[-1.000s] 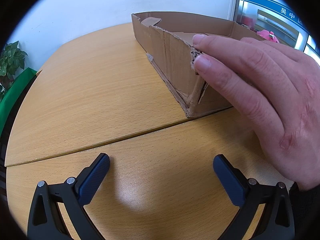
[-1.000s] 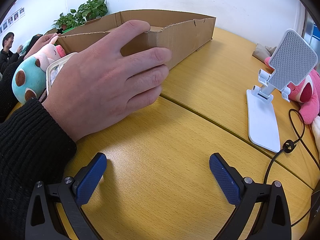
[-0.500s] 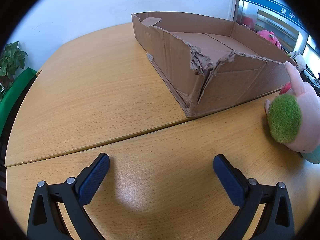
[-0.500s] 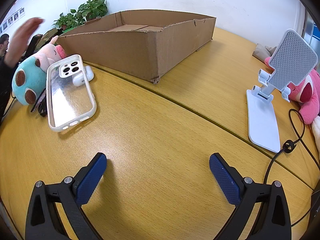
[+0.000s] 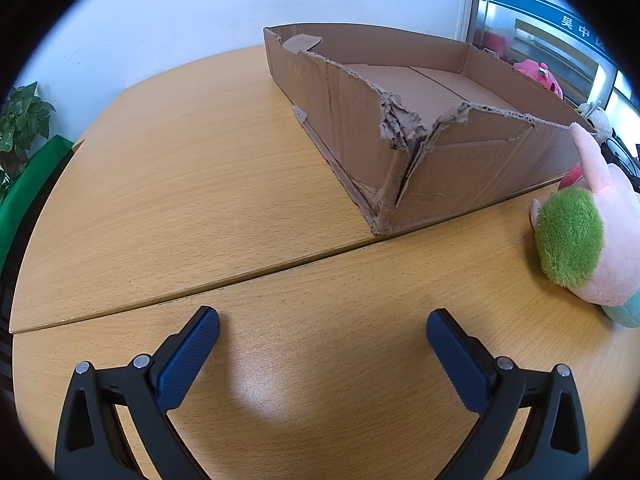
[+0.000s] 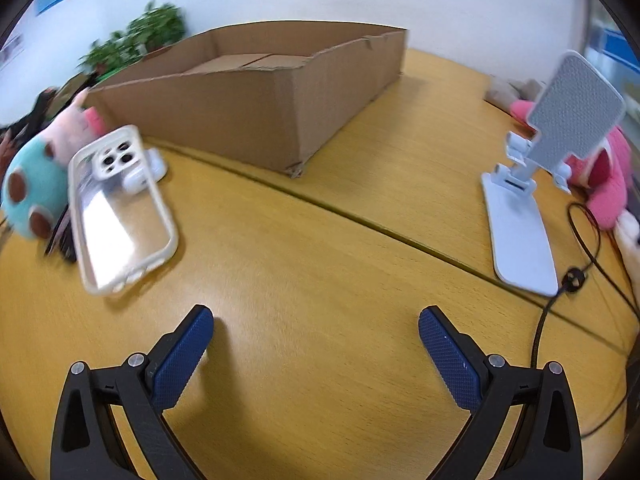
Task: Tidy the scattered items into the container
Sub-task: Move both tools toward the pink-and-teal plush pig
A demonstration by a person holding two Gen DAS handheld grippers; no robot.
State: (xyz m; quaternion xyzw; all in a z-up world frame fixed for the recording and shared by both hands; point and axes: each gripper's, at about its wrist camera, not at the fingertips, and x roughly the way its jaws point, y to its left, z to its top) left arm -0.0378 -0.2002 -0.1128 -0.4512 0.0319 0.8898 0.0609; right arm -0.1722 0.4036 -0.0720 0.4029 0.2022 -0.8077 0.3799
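- One cardboard box [image 6: 256, 108], open-topped, far centre on the table.
- One clear phone case [image 6: 120, 208], near left of the box in the right wrist view.
- One white earbud [image 6: 138, 178], touching the case's far end.
- One white phone stand [image 6: 520, 216], at the right.
- Two plush toys: one teal, pink and green [image 5: 588, 232] by the box's left corner, one bright pink [image 6: 608, 176] behind the stand.
- One black cable [image 6: 576, 276], near right.
- Two potted plants: [image 5: 20, 120], [image 6: 140, 40].
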